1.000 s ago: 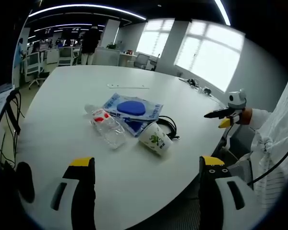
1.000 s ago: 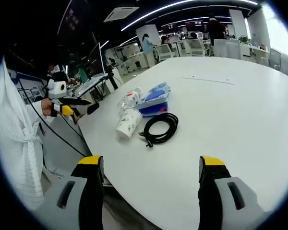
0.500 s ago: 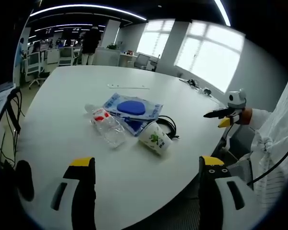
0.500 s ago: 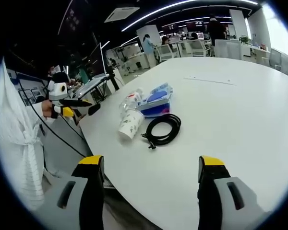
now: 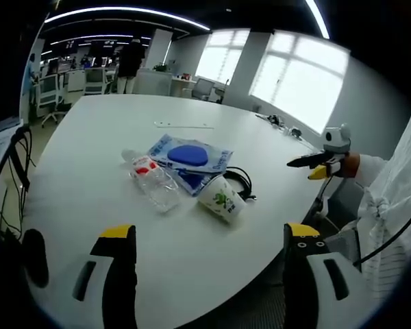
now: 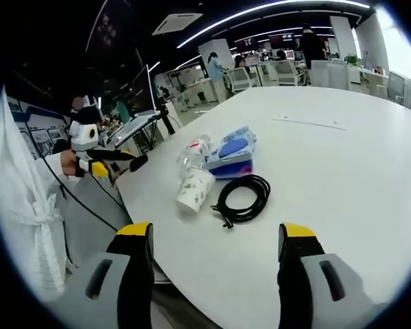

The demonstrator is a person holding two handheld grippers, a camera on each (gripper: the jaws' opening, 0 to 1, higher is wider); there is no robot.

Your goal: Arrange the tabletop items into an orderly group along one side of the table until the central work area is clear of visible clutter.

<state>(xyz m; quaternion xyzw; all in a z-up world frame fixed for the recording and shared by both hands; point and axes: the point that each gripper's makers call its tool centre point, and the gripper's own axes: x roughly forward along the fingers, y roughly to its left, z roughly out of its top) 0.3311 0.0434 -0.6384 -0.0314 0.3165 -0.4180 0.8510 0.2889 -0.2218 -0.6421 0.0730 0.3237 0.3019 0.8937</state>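
A clear plastic bottle (image 5: 154, 184) with a red label lies on its side on the white table (image 5: 109, 130), next to a blue packet (image 5: 188, 159), a tipped paper cup (image 5: 222, 199) and a coiled black cable (image 5: 244, 179). My left gripper (image 5: 205, 264) stands open over the near table edge, short of them. In the right gripper view the same cup (image 6: 194, 190), cable (image 6: 243, 200), packet (image 6: 231, 152) and bottle (image 6: 191, 153) lie ahead of my open right gripper (image 6: 216, 264). The right gripper (image 5: 314, 163) also shows beyond the table's right edge in the left gripper view, the left gripper (image 6: 116, 159) at the left in the right gripper view.
A thin strip (image 5: 183, 125) lies farther out on the table. Office desks, chairs and people (image 5: 129, 62) stand behind, with windows (image 5: 298, 82) to the right. A white sleeve (image 6: 20, 205) and a black cord hang beside the table edge.
The right gripper view has moved closer and slightly right, so the items sit lower and nearer its centre. The left gripper view is almost unchanged. Nothing on the table has moved.
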